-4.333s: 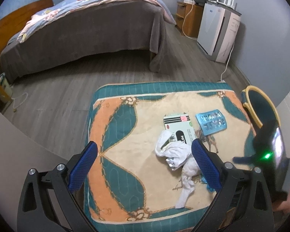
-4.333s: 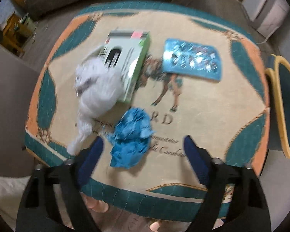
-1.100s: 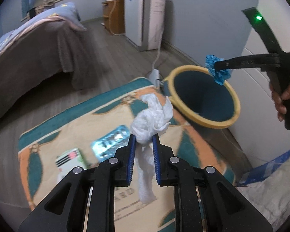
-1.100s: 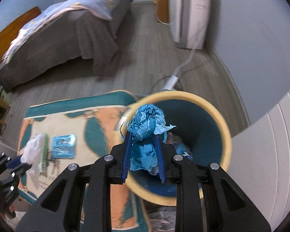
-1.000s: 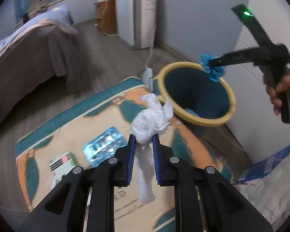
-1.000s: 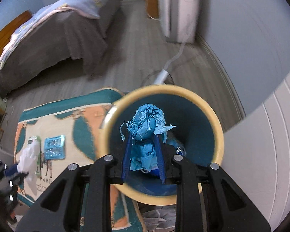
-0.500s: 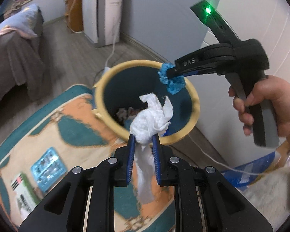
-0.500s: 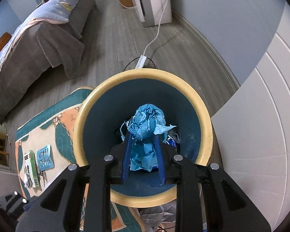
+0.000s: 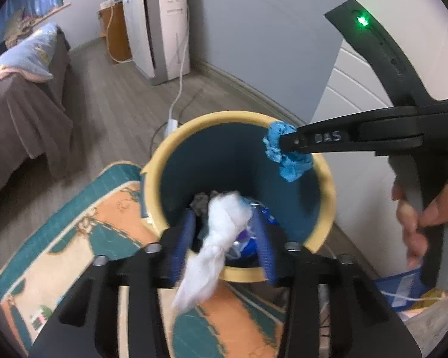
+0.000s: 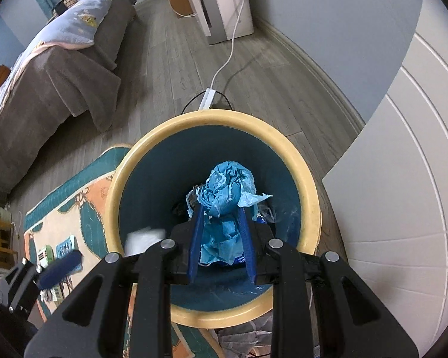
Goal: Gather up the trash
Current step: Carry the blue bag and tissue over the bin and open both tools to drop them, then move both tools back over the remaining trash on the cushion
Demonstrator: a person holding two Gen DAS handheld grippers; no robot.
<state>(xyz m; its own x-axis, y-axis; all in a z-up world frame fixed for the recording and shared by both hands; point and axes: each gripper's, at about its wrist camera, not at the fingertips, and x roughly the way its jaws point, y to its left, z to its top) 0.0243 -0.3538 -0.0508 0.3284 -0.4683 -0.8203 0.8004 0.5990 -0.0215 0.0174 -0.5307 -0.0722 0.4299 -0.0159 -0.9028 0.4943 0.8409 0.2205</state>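
Over the yellow-rimmed teal plastic bin (image 10: 307,191), the left gripper (image 9: 224,238) gapes around a white tissue wad (image 9: 221,232), while the right gripper (image 10: 221,238) pinches crumpled blue paper (image 10: 227,197) above the opening.

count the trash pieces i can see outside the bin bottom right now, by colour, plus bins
White wad, loose between the open left gripper jaws: 1
Blue wad, held in the right gripper: 1
Blue pill sheet on the rug: 1
Green-and-white box on the rug: 1
Bin with yellow rim: 1
Total: 5
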